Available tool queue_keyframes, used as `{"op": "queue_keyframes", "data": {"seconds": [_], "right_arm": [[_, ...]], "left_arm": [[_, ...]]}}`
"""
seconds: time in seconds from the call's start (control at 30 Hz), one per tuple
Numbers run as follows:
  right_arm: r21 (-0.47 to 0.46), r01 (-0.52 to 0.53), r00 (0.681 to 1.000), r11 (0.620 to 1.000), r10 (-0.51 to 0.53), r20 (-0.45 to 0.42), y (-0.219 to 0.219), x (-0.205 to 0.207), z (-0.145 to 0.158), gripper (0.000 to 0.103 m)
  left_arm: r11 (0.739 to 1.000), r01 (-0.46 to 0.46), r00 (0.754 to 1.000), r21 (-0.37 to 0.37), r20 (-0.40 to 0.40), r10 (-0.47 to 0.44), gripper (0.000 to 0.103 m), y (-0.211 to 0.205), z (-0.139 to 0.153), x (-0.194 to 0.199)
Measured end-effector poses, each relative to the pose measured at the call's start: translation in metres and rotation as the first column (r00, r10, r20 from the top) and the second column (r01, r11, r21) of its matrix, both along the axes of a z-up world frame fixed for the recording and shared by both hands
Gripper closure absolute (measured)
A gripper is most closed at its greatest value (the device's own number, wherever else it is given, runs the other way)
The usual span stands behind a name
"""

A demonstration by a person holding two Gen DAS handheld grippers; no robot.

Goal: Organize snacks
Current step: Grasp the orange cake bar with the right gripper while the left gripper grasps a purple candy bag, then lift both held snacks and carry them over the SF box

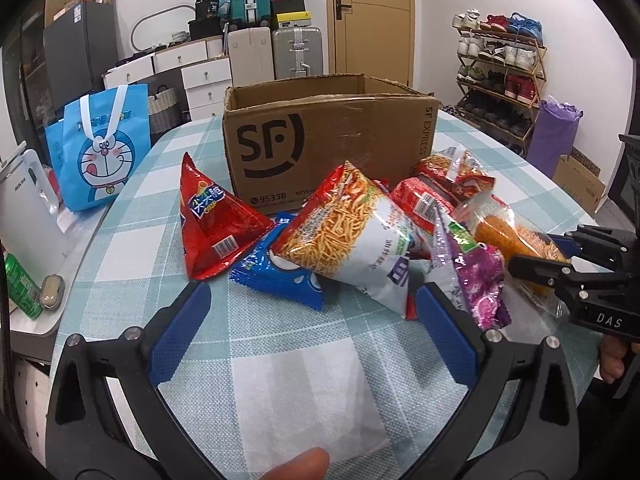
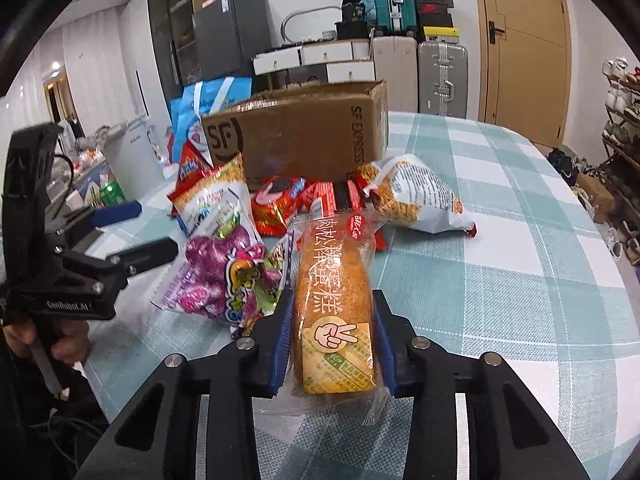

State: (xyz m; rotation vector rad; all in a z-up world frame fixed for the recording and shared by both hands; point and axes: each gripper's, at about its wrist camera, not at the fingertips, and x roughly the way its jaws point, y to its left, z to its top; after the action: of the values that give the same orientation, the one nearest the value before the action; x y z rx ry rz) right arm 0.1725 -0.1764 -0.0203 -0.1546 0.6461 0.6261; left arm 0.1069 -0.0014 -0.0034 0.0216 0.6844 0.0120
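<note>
Orange cake loaf in clear wrapper [image 2: 334, 304] lies at the near edge of the snack pile on the checked tablecloth [image 2: 500, 288], clamped between the right gripper [image 2: 334, 344] pads. Left gripper [image 1: 314, 320] hangs spread wide, nothing between its fingers, before the noodle-snack bag [image 1: 344, 236]. Cardboard box [image 1: 320, 140] stands open behind the pile.

1. even, bright indoor light from above; shadows on the tablecloth [image 1: 280, 380] are soft and faint.
2. small glare spots on the purple snack bag [image 2: 216, 276].
3. strong fisheye bending, with black corners in both views.
</note>
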Motion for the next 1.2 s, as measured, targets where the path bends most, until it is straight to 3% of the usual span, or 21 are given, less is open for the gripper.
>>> {"op": "queue_keyframes", "data": {"seconds": [0.23, 0.43, 0.53, 0.73, 0.87, 1.03, 1.2], "right_arm": [[0.06, 0.018, 0.999, 0.998, -0.02, 0.032, -0.011, -0.006, 0.009, 0.066], [0.057, 0.017, 1.0, 0.998, -0.019, 0.025, -0.011, -0.005, 0.007, 0.066], [0.057, 0.018, 1.0, 0.998, -0.019, 0.022, -0.012, -0.006, 0.007, 0.066], [0.063, 0.022, 1.0, 0.998, -0.023, 0.02, -0.013, -0.005, 0.007, 0.066], [0.066, 0.022, 1.0, 0.998, -0.023, 0.02, -0.013, -0.005, 0.008, 0.066], [0.066, 0.02, 1.0, 0.998, -0.022, 0.019, -0.013, -0.005, 0.007, 0.066], [0.069, 0.016, 1.0, 0.997, -0.018, 0.024, -0.013, -0.007, 0.008, 0.066]], "left_arm": [[0.997, 0.076, 0.997, -0.028, 0.011, -0.075, 0.0, -0.018, 0.008, -0.008], [0.993, 0.122, 0.993, -0.001, -0.005, -0.122, 0.0, -0.043, 0.005, -0.003], [0.988, 0.15, 0.989, -0.027, -0.008, -0.151, 0.002, -0.048, 0.005, -0.001], [0.969, 0.233, 0.972, -0.085, -0.01, -0.235, 0.029, -0.056, 0.005, 0.004], [0.958, 0.273, 0.961, -0.085, -0.025, -0.276, 0.033, -0.066, 0.0, 0.012], [0.958, 0.271, 0.954, -0.091, -0.104, -0.28, 0.052, -0.075, -0.014, 0.027], [0.947, 0.288, 0.948, -0.14, -0.097, -0.303, 0.055, -0.073, -0.016, 0.028]]}}
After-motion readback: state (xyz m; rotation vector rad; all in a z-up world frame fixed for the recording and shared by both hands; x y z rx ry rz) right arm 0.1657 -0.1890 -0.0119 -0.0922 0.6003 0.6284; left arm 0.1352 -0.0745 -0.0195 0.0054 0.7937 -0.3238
